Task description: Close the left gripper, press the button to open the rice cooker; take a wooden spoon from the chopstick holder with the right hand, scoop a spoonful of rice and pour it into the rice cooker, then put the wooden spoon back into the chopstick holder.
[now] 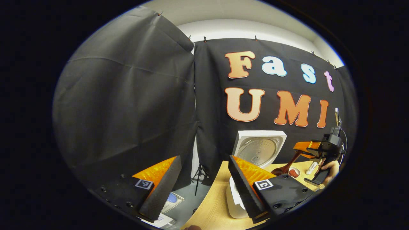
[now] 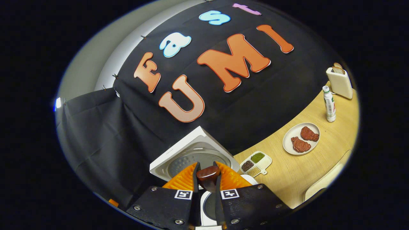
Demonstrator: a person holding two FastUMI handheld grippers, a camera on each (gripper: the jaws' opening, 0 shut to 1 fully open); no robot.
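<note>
The white rice cooker (image 1: 235,198) stands on the wooden table with its lid (image 1: 260,148) raised. My left gripper (image 1: 203,188) is open wide, just left of and in front of the cooker, with nothing between its fingers. Beyond the cooker, my right gripper (image 1: 314,148) holds a wooden spoon (image 1: 286,166) tilted down, bowl end low near the cooker. In the right gripper view, the right gripper (image 2: 207,172) is shut on the spoon's brown handle (image 2: 207,178), right above the open cooker (image 2: 209,204) and its lid (image 2: 195,155).
A divided dish of grains (image 2: 255,163), a plate with two pieces of meat (image 2: 301,139), a white bottle (image 2: 329,103) and a white box-shaped container (image 2: 339,81) sit on the table (image 2: 306,179) to the right. A hand (image 1: 332,167) holds the right gripper. A tripod (image 1: 199,174) stands on the floor.
</note>
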